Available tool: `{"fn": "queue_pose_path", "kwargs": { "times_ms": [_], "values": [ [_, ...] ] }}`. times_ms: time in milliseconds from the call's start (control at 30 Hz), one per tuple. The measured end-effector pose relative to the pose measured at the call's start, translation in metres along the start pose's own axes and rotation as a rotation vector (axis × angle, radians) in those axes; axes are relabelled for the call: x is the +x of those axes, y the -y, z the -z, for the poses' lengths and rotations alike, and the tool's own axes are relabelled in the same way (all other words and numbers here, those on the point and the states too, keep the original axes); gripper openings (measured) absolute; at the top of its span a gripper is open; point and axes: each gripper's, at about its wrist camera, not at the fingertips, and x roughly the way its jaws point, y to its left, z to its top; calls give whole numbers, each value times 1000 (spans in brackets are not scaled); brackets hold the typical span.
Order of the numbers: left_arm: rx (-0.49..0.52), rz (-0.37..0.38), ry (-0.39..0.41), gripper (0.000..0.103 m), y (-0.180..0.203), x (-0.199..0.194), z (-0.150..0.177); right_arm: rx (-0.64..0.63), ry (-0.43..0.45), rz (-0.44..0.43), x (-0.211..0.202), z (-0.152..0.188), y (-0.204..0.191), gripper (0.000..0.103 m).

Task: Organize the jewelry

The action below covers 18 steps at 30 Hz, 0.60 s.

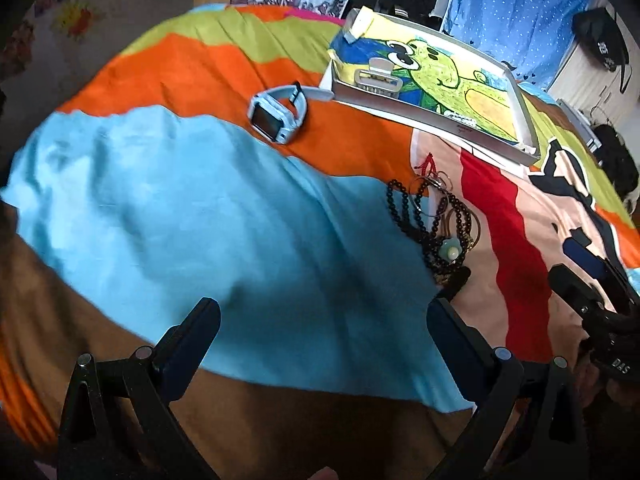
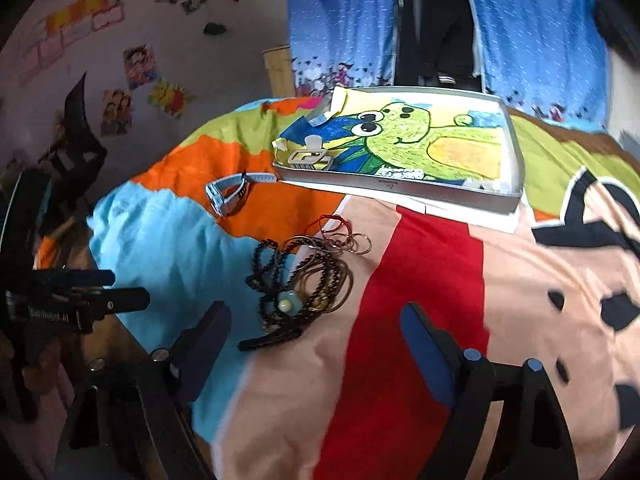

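A tangle of black bead necklaces, thin bangles and rings (image 2: pixel 312 276) lies on the colourful bedspread, with a pale blue flower charm (image 2: pixel 286 303) on it; the left wrist view shows the same pile (image 1: pixel 440 220). A light blue watch (image 1: pixel 278 114) lies further back, also seen as the watch (image 2: pixel 229 192). Behind stands a shallow white tray (image 2: pixel 460 200) lined with a green dinosaur drawing, holding a hair clip (image 2: pixel 310 156) and a small bracelet (image 2: pixel 400 173). My left gripper (image 1: pixel 324 322) is open over blue fabric, left of the pile. My right gripper (image 2: pixel 316 326) is open just short of the pile.
The bedspread (image 1: pixel 160 208) covers the whole work surface and falls away at the left. Blue dotted curtains (image 2: pixel 344 20) and a dark doorway stand behind the tray. A wall with stickers (image 2: pixel 136 64) is at the left. The other gripper (image 1: pixel 592 280) shows at the right edge.
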Motion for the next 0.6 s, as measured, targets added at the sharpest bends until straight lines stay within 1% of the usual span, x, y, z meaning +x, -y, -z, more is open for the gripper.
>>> {"fn": "queue_pose_path", "kwargs": {
  "times_ms": [67,100,167,200,267,333,400,433,500,533,600],
  "values": [
    [-16,27,4,101,-1,4,-7,-18,-19,-7,7,-5,8,72],
    [-25,41,10,101,-2,6,-11,-22,-29,-11,11,-7,13,69],
    [-40,78,18,101,-1,10,-20,-25,-51,-18,23,-10,22,58],
    [-45,102,24,101,1,13,-24,-16,-63,-22,31,-11,27,56],
    [-51,138,33,100,4,19,-32,12,-77,-41,40,-12,35,47],
    [-49,163,27,96,7,25,-37,48,-93,-62,47,-11,41,42],
    [-32,176,12,83,11,32,-40,43,-104,-73,51,-9,41,37],
    [-23,178,6,80,13,35,-40,38,-106,-75,52,-9,40,34],
    [1,190,-14,68,17,42,-40,36,-111,-86,55,-8,39,32],
    [6,197,-19,66,19,44,-39,37,-113,-87,57,-9,39,31],
    [21,223,-28,58,22,50,-41,45,-114,-96,60,-10,41,28]
  ]
}}
